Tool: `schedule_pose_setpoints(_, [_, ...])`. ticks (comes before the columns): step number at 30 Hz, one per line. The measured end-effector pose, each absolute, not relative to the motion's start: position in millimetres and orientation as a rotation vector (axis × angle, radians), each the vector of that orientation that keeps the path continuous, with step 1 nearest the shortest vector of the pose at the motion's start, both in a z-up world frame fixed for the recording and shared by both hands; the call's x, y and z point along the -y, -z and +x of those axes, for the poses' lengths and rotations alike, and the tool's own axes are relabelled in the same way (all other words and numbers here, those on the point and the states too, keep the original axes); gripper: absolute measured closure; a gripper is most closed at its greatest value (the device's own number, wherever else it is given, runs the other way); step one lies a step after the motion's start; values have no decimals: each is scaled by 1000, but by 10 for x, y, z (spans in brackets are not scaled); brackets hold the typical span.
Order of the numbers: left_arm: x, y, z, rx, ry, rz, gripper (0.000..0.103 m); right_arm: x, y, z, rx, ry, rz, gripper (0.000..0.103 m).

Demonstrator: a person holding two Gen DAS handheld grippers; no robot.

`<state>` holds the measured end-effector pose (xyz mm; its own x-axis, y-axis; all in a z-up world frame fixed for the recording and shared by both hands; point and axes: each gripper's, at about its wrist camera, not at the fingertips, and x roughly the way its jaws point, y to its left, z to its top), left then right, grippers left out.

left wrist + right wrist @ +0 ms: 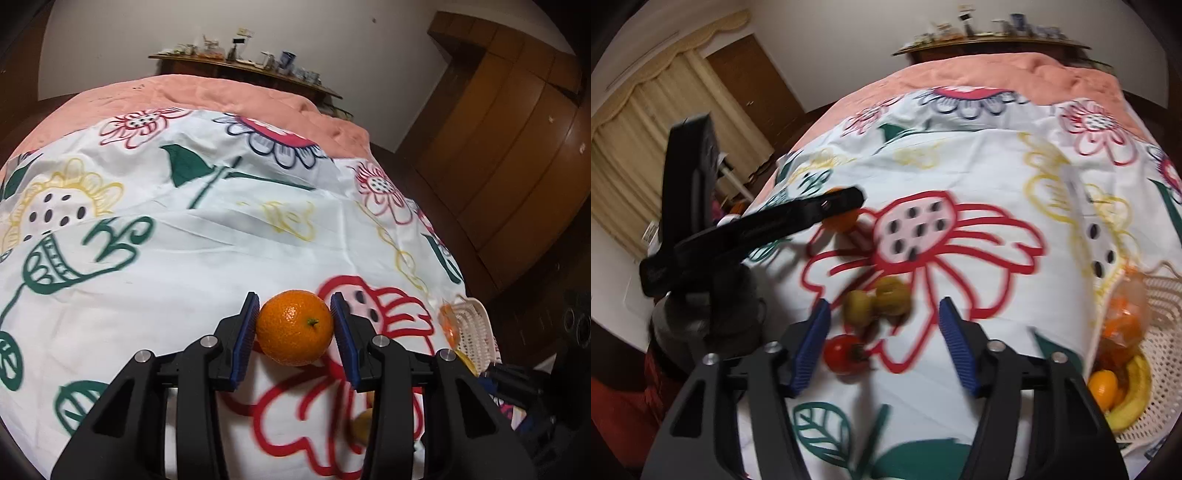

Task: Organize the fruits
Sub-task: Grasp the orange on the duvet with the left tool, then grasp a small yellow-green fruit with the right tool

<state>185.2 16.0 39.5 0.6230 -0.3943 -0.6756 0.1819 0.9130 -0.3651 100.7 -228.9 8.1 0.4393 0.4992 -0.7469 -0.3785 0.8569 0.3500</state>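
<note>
Fruit lies scattered over a flowered white bedsheet [207,236] spread on a bed. An orange [294,327] sits between the blue pads [246,334] of the left claw [295,328], which is clamped on it from both sides, stem facing the camera, over a red flower print. In the right wrist view the same claw [846,206] reaches in from the left, the orange [842,221] half hidden behind its black finger. Nearer the right claw [882,343], two greenish-brown fruits [877,301], blurred, lie touching each other on the red flower, and a red tomato [846,353] rests just beside that claw's left pad [809,347]; its jaws stand apart with nothing pressed between them. At the right edge of the bed a white mesh basket [1160,391] holds a banana [1132,402], a small orange fruit [1102,386] and a clear bag of orange things [1126,314]. A peach blanket [229,98] covers the far part of the bed, with a cluttered wooden shelf [243,68] beyond.
</note>
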Motion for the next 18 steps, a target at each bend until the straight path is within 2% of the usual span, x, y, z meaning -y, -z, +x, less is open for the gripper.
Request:
schedule_pose_setpoints(9, [-374,-314,1876,-834,323,-332,62,2234,-13,1275,-1026,-481,126,59])
schedule_pose_setpoints(18, [-351,-196,1979,-864,349,-349,62,2213,24,1416,-1069,-490,-20,60])
